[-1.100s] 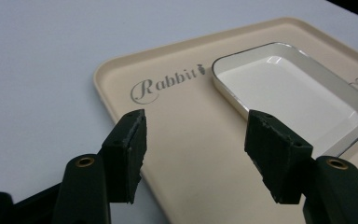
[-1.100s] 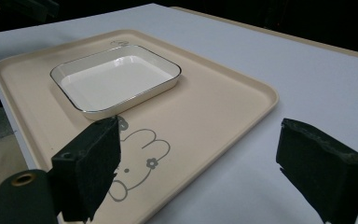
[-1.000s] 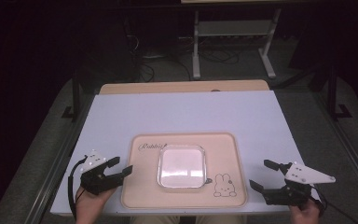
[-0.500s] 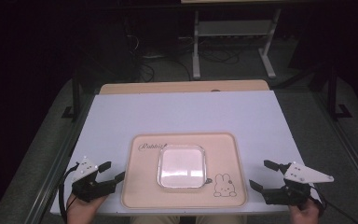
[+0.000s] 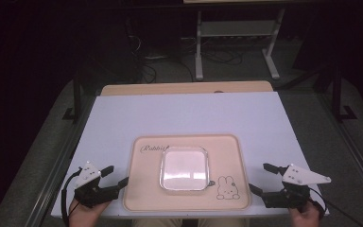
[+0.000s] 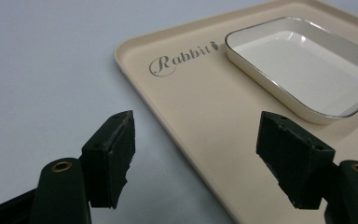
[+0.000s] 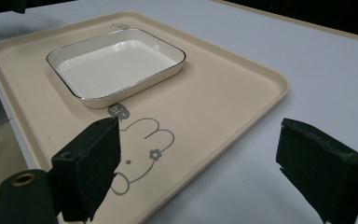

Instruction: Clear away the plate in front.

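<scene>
A beige tray [image 5: 227, 151] printed with "Rabbit" and a bunny drawing lies at the near middle of the white table. On it sits a square white dish [image 5: 184, 168] with a thin dark rim, empty. My left gripper [image 5: 115, 175] is open at the tray's left edge near the front corner; its jaws straddle the tray's rim [image 6: 135, 88] in the left gripper view. My right gripper [image 5: 263, 178] is open at the tray's right front corner [image 7: 279, 88], one jaw over the bunny print [image 7: 144, 140]. The dish [image 7: 114, 65] shows ahead in the right gripper view and also [image 6: 303, 70] in the left one.
The white tabletop [image 5: 184, 118] stretches far beyond the tray, with a wooden strip [image 5: 184, 88] along its back edge. A metal stand [image 5: 236, 42] and cables lie on the dark floor behind. Table frame posts flank both sides.
My left gripper has drawn back toward the near left corner, away from the tray's edge. The right gripper has stayed in place.
</scene>
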Demonstrator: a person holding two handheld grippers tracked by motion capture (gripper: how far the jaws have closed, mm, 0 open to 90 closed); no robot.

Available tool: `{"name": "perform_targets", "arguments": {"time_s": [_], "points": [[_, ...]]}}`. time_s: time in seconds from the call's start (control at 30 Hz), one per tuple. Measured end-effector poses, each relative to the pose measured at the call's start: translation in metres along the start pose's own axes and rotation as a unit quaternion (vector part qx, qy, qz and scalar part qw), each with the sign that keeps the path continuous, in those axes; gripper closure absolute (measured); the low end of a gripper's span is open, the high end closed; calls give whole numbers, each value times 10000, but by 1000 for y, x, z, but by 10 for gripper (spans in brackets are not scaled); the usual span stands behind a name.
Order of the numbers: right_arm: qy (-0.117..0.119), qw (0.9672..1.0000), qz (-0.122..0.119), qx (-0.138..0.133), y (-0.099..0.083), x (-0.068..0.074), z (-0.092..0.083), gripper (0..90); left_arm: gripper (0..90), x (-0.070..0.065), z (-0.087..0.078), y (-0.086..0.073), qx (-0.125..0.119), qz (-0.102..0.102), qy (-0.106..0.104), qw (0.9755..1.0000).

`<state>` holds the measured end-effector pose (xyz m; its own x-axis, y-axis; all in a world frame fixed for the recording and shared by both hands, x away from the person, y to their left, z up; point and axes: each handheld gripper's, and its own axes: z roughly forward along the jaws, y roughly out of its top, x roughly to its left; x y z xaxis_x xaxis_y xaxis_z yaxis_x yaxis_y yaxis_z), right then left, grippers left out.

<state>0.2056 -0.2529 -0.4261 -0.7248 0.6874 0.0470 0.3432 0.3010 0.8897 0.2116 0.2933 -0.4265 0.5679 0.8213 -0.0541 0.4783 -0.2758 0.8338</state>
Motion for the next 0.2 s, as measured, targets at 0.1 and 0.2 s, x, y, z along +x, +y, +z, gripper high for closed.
{"name": "perform_targets", "arguments": {"time_s": [0.1, 0.2], "points": [[21, 10000, -52, 46, 1, 2, 2, 129, 277, 1, 2, 0, 30, -8, -50, 10000], [16, 10000, -63, 53, 1, 2, 2, 129, 277, 3, 1, -1, -23, -55, -75, 10000]]}}
